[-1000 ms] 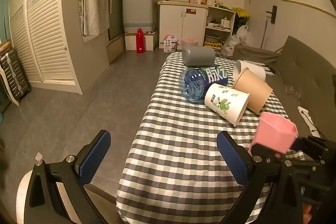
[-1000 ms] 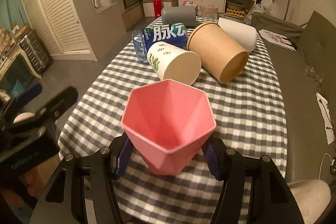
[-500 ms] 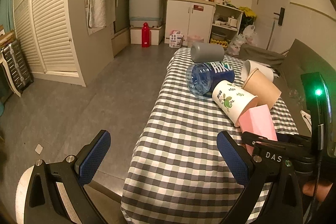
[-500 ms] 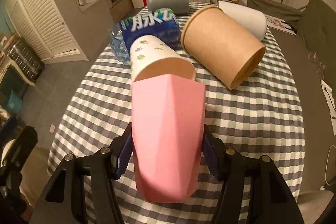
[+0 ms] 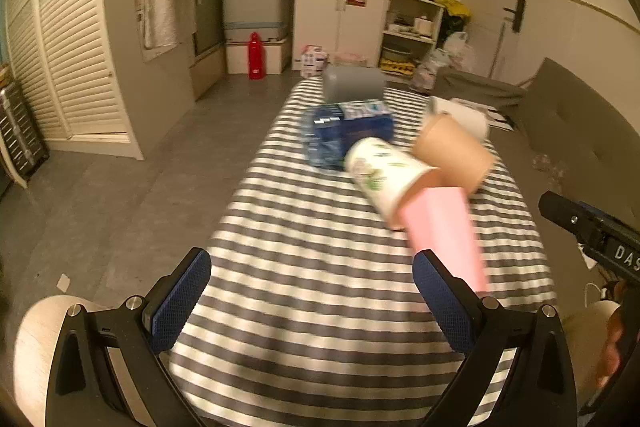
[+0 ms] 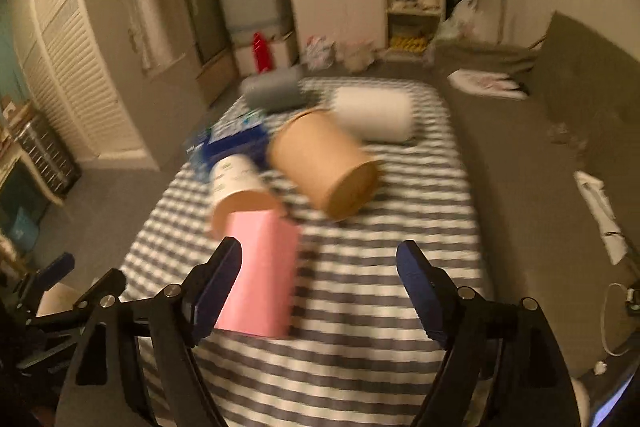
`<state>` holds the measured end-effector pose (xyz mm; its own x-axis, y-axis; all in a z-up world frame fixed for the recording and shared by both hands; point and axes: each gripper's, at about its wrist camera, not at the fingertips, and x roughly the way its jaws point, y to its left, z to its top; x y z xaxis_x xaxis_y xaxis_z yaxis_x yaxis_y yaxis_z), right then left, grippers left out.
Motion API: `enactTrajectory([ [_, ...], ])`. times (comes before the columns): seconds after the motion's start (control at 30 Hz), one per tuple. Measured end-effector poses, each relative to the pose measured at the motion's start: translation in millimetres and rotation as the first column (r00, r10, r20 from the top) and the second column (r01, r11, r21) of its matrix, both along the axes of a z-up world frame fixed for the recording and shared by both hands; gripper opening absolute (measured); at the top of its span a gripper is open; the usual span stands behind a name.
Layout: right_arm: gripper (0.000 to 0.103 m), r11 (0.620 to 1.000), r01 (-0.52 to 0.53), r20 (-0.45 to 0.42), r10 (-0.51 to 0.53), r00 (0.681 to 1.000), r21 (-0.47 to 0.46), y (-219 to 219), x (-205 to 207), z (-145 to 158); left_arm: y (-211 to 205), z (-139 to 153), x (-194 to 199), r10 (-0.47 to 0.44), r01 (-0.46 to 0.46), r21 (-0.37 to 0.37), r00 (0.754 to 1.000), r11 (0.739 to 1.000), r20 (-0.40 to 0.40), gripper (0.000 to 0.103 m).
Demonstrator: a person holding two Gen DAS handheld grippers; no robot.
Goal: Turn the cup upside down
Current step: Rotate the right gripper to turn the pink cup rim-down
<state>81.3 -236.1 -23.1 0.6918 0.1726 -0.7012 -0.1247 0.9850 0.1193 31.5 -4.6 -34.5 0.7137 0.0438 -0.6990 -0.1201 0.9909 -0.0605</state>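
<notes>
- Standing mouth-down near the checked tablecloth's (image 6: 360,307) front edge, the pink cup (image 6: 256,271) is seen just left of the right gripper (image 6: 320,287).
- Both grippers, the left gripper (image 5: 312,303) included, are held wide, empty.

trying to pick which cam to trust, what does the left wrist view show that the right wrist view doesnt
Only the left wrist view shows the left gripper, wide open over the checked cloth, and the right gripper's body from the side at the right edge.

Only the right wrist view shows the right gripper, open with nothing between its fingers, and the brown cup's closed base.

Both show the pink cup free of either gripper on the checked tablecloth, just in front of the printed white cup, plus the blue bottle and grey cup. Blur hides whether the pink cup's mouth faces down.
</notes>
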Motion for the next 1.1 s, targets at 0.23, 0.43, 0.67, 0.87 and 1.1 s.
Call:
enactTrajectory([
  [0.23, 0.08, 0.994, 0.098, -0.035, -0.096, 0.995, 0.054, -49, -3, -15, -54, -17, 21, -0.074, 0.072, -0.027, 0.995, 0.997, -0.073, 0.103],
  [0.43, 0.08, 0.975, 0.164, -0.067, -0.155, 0.986, 0.149, -76, 1, -21, -74, -41, 34, -0.099, 0.091, -0.066, 0.985, 0.994, -0.144, 0.102],
  [0.67, 0.08, 0.975, 0.16, -0.079, -0.149, 0.986, 0.157, -75, 7, -26, -90, -56, 42, -0.197, 0.178, -0.12, 0.964, 0.977, -0.177, 0.091],
  [0.87, 0.08, 0.975, 0.163, -0.085, -0.151, 0.985, 0.152, -74, 7, -28, -102, -58, 44, -0.294, 0.267, -0.16, 0.939, 0.95, -0.181, 0.054],
  [1.1, 0.08, 0.975, 0.17, -0.079, -0.16, 0.984, 0.144, -74, 6, -27, -91, -45, 32, -0.298, 0.27, -0.165, 0.937, 0.949, -0.18, 0.054],
])
